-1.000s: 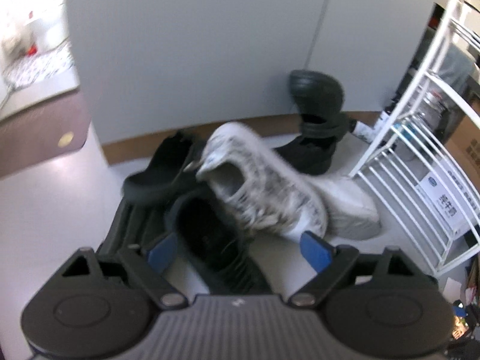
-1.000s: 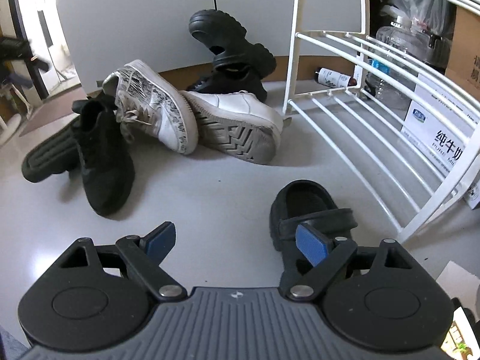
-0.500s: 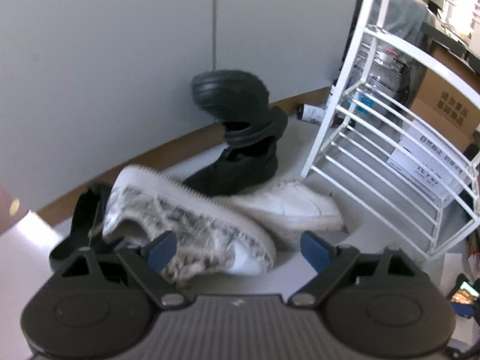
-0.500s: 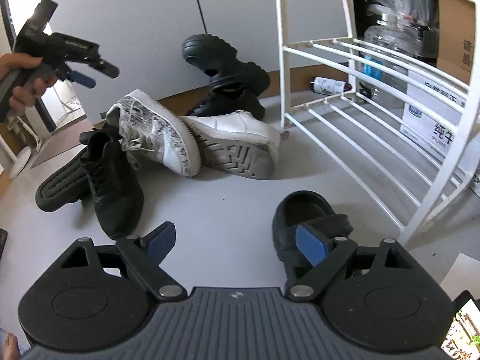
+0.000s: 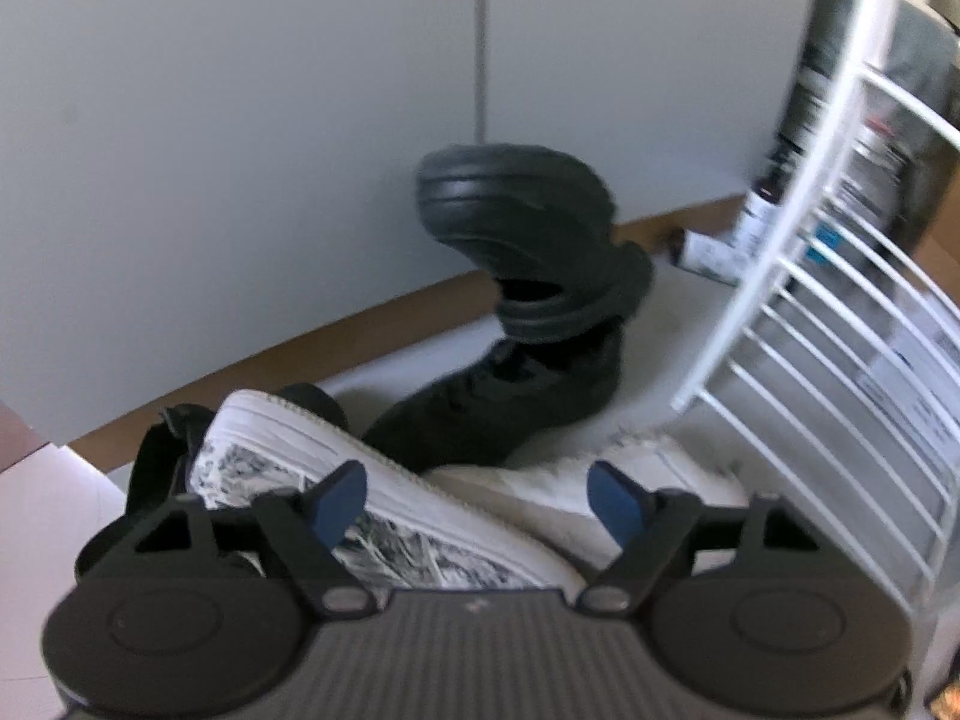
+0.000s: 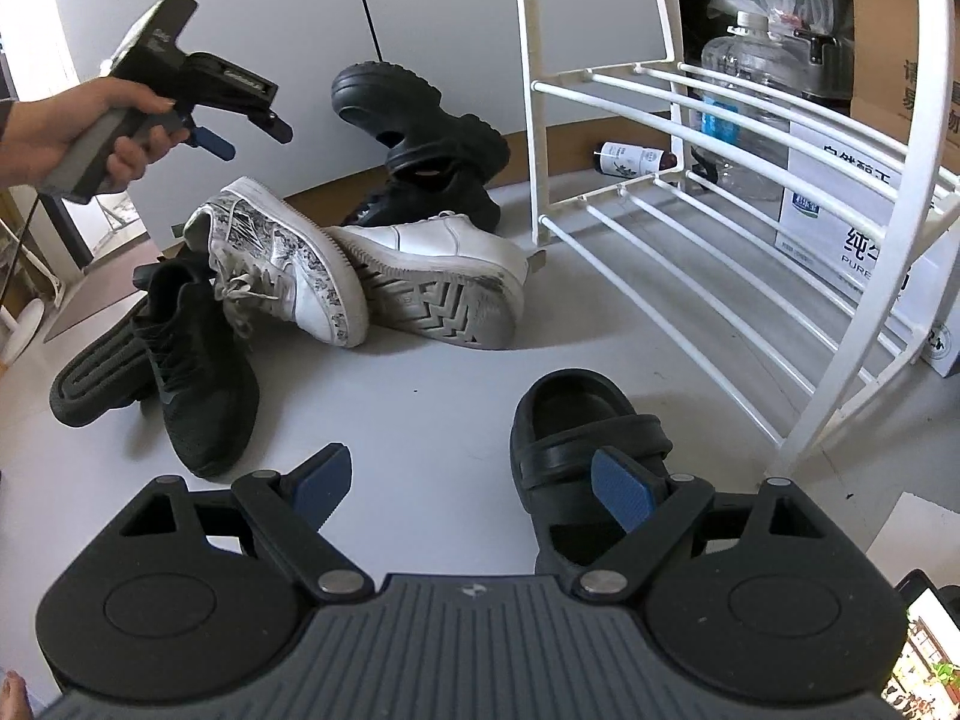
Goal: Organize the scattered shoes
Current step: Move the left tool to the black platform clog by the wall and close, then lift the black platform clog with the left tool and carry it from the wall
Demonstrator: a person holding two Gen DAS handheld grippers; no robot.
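- On the grey floor, against the far wall: a heap of shoes, just left of the white wire rack.
- Printed white sneaker leans on its side over a black knit sneaker; a second black knit shoe lies touching it on the left.
- Plain white sneaker tipped sole-toward-camera, touching the printed one's toe.
- Behind these, a black lace-up shoe with a black clog propped on it, toe up against the wall.
- Another black clog sits alone, near, well apart from the heap, by the rack's near leg.
- Left gripper, held in a hand, above the heap; jaws apart and just been closing, nothing pinched; printed sneaker and white sneaker lie below them.
- Right gripper: jaws wide, empty, low over the floor; its right pad overlaps the lone clog's strap in view, contact unclear.
- Behind the rack: water jug, cardboard boxes, a small bottle lying on the floor.
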